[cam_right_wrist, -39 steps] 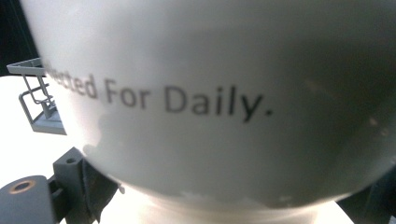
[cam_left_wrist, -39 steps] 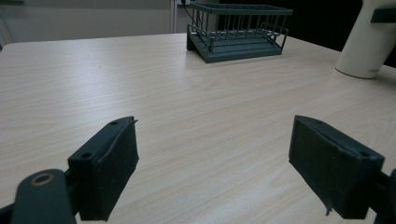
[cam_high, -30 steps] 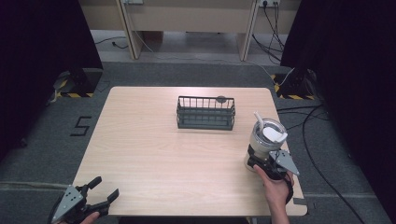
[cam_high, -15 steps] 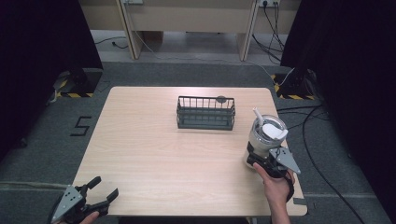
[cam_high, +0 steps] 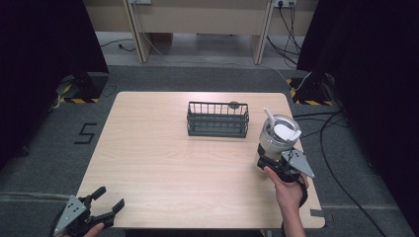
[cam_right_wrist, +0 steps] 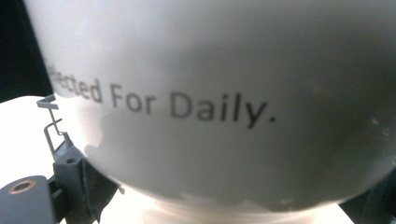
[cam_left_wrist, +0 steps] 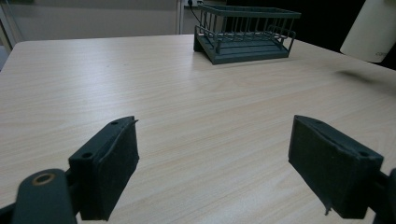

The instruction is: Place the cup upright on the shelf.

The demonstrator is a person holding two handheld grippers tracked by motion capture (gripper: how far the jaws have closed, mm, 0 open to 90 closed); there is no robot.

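White tumbler (cam_high: 276, 140) clamped in right gripper (cam_high: 276, 165), left gripper (cam_high: 101, 207) spread, well apart

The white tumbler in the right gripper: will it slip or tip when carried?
The tumbler looks rigid and smooth, so it may slip in the right gripper. Gripped near its narrow base, with lid and straw above, it is probably top-heavy and apt to tip. Its weight cannot be judged.

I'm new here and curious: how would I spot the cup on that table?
Find the wooden table, then the dark wire basket near its far edge. To the basket's right, near the table's right edge, the right gripper grips the cup low down. It is a tall pale cup with a white lid, a straw and printed words.
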